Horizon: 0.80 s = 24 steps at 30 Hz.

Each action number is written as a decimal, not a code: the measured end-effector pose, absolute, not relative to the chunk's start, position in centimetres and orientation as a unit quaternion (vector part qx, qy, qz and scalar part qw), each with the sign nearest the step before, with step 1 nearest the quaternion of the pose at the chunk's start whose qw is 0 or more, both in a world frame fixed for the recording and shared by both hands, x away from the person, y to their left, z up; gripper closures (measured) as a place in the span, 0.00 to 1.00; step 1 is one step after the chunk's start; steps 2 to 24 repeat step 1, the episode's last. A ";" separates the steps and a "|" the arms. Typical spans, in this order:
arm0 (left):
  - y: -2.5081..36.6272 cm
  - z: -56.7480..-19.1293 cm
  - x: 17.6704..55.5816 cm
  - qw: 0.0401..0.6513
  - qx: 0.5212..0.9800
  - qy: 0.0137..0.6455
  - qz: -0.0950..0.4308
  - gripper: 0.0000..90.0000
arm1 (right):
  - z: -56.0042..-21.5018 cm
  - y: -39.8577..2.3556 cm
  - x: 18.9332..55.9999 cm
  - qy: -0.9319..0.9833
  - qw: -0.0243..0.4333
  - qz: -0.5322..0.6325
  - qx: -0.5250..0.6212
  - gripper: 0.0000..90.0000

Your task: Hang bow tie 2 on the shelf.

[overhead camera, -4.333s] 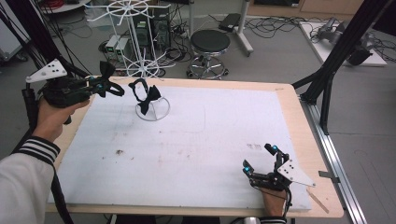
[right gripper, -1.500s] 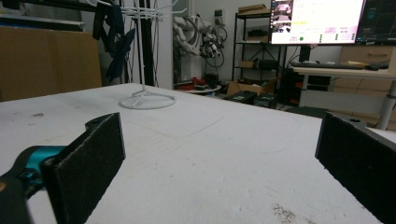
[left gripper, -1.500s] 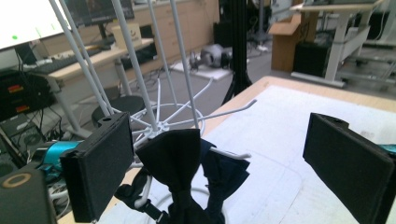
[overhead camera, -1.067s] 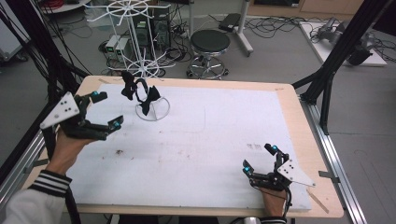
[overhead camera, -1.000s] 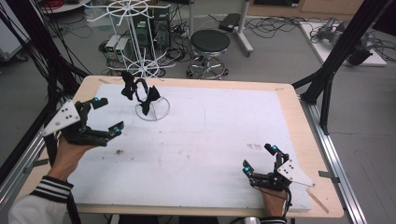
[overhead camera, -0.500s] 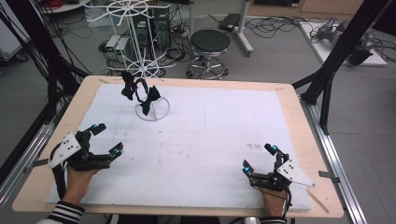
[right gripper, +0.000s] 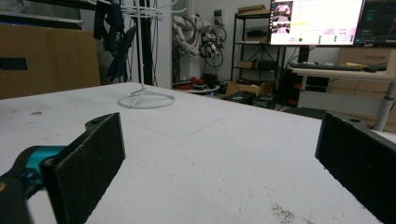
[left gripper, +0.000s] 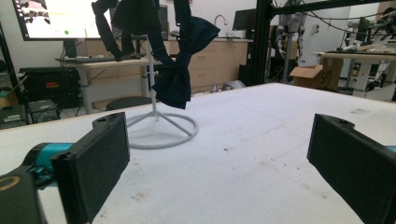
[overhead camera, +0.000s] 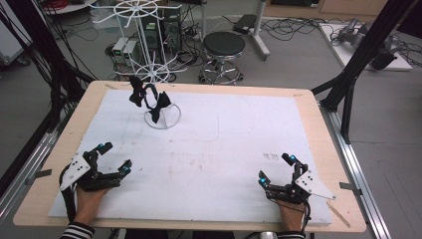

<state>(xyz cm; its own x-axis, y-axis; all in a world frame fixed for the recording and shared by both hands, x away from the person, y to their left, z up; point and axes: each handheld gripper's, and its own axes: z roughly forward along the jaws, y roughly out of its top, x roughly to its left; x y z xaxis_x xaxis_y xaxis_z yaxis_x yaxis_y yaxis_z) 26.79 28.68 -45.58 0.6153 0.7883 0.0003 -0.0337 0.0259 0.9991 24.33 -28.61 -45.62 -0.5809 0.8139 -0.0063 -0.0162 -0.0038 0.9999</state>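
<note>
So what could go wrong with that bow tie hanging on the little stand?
The bow tie only hangs loosely from the thin white stand, so a tug might tip the stand over. The strap loops round the top and could snag. Both the left gripper and right gripper are open, resting far from it, so reaching across might bump it.

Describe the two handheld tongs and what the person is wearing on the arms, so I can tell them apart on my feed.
Both tongs, left and right, are black with teal tips, flat black pads and a grey three-cornered plate on top. A black-and-white striped sleeve shows at the left wrist.
</note>
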 end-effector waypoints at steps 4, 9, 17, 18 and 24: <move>28.7 -45.6 26.8 0.648 0.622 0.304 0.317 0.07 | -45.6 -28.6 24.3 0.625 0.328 0.632 0.319 0.01; 28.7 -45.6 26.8 0.648 0.622 0.304 0.317 0.07 | -45.6 -28.6 24.3 0.625 0.328 0.632 0.319 0.01; 28.7 -45.6 26.8 0.648 0.622 0.304 0.317 0.07 | -45.6 -28.6 24.3 0.625 0.328 0.632 0.319 0.01; 28.7 -45.6 26.8 0.648 0.622 0.304 0.317 0.07 | -45.6 -28.6 24.3 0.625 0.328 0.632 0.319 0.01; 28.7 -45.6 26.8 0.648 0.622 0.304 0.317 0.07 | -45.6 -28.6 24.3 0.625 0.328 0.632 0.319 0.01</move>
